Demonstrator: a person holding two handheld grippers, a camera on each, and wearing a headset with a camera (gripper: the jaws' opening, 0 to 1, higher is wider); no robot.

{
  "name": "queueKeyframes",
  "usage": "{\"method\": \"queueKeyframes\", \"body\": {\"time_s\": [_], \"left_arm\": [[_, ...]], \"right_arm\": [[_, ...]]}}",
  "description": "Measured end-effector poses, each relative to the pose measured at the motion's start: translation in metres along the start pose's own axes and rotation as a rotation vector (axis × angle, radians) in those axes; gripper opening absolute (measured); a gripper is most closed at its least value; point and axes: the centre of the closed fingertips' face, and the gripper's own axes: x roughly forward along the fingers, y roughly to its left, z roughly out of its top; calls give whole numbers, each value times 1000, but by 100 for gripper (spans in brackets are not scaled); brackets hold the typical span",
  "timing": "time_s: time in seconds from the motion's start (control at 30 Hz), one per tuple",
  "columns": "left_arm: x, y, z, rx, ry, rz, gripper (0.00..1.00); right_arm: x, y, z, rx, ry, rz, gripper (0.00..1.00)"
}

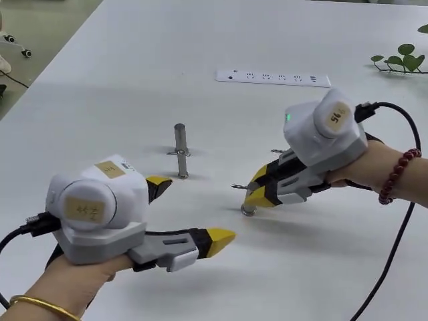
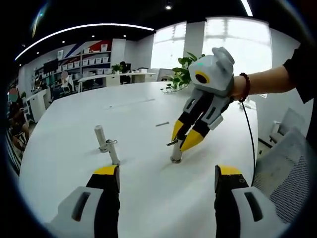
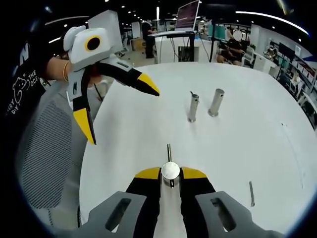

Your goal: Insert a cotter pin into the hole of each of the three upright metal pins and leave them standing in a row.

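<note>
The right gripper (image 1: 256, 194) is clamped around the third metal pin (image 1: 249, 208), which stands on the white desk (image 1: 100, 100) with its foot touching the surface; in the right gripper view the pin's round top sits squarely between the yellow tips; a cotter pin (image 1: 239, 186) juts sideways from near the pin's top, pointing toward the other two. I judge the grip is there to keep the pin upright and stop it turning while the cotter pin is seated in its hole; how far it has gone through I cannot tell.

The left gripper (image 1: 190, 208) has its jaws spread wide and holds nothing; it hangs just above the desk, near the person, aimed at the held pin, probably ready to push or catch the cotter pin from the open side.

The nearer metal pin (image 1: 182, 167) and the far metal pin (image 1: 179, 137) stand close together, well apart from the held one; the nearer one carries a cotter pin through its top, seen in both gripper views; whether the far one has one I cannot tell. A loose cotter pin (image 3: 251, 193) lies flat on the desk beyond the right gripper.

The right hand comes in from the right, wrist raised, the gripper sloping down to the pin; the left wrist is low, its gripper nearly level. A power strip (image 1: 273, 77) lies farther back.
</note>
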Motion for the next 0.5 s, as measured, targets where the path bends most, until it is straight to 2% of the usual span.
{"method": "queueKeyframes", "body": {"time_s": [0.3,0.5], "left_arm": [[-4,6,0,-2,-3,13,81],[-6,11,1,-2,-9,25,86]], "right_arm": [[2,-4,0,-1,0,-1,8],[4,-5,4,-13,7,2,8]]}}
